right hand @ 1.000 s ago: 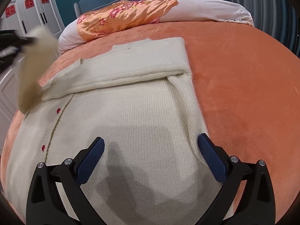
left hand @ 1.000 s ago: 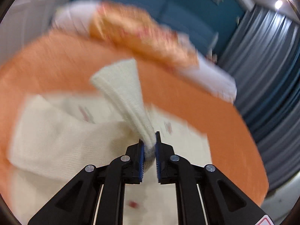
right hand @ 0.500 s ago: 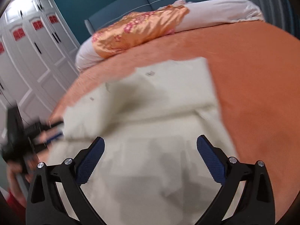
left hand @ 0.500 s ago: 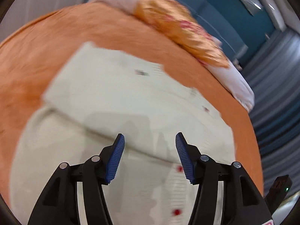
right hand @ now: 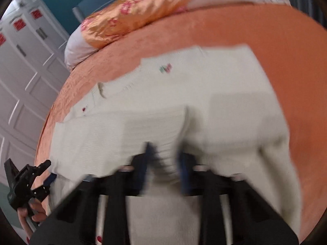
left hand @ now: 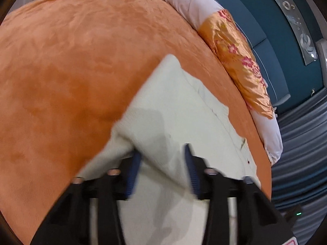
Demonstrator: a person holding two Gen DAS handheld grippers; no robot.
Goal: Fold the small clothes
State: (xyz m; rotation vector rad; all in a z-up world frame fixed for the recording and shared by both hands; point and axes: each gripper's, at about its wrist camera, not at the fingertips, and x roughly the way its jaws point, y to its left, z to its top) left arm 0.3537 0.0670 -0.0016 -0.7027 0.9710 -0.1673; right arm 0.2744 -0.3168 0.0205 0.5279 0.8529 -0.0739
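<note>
A cream knitted cardigan (left hand: 179, 110) lies spread on a bed covered with an orange blanket (left hand: 71, 65). Its upper part is folded over into a flat band that runs across the garment, and small red buttons (right hand: 83, 109) show along its front edge.

The left tool (left hand: 163, 163) sits low over the near left edge of the cardigan. Its jaws have just been closing, yet in its own view the blue pads (left hand: 133, 173) stand clearly apart with the knit between them; the left pad is tucked under a lifted fold of the fabric, and the picture is too smeared to tell whether either pad presses on it. In the right wrist view the same tool shows at the lower left, held by a hand (right hand: 30, 210) with red nails, its tips at the garment's edge.

The right tool (right hand: 165, 161) is over the middle of the cardigan, just below the folded band. Its jaws have just been closing, and its dark pads (right hand: 185, 169) now stand close together with a raised ridge of knit pinched up between them. This view is badly blurred, so finer detail of the pinch cannot be made out.

At the head of the bed lie a pale pillow (left hand: 190, 4) and an orange floral quilt (left hand: 241, 61), against a teal headboard (left hand: 259, 20). White wardrobe doors (right hand: 26, 65) stand beside the bed, and grey curtains (left hand: 302, 143) hang on the other side.
</note>
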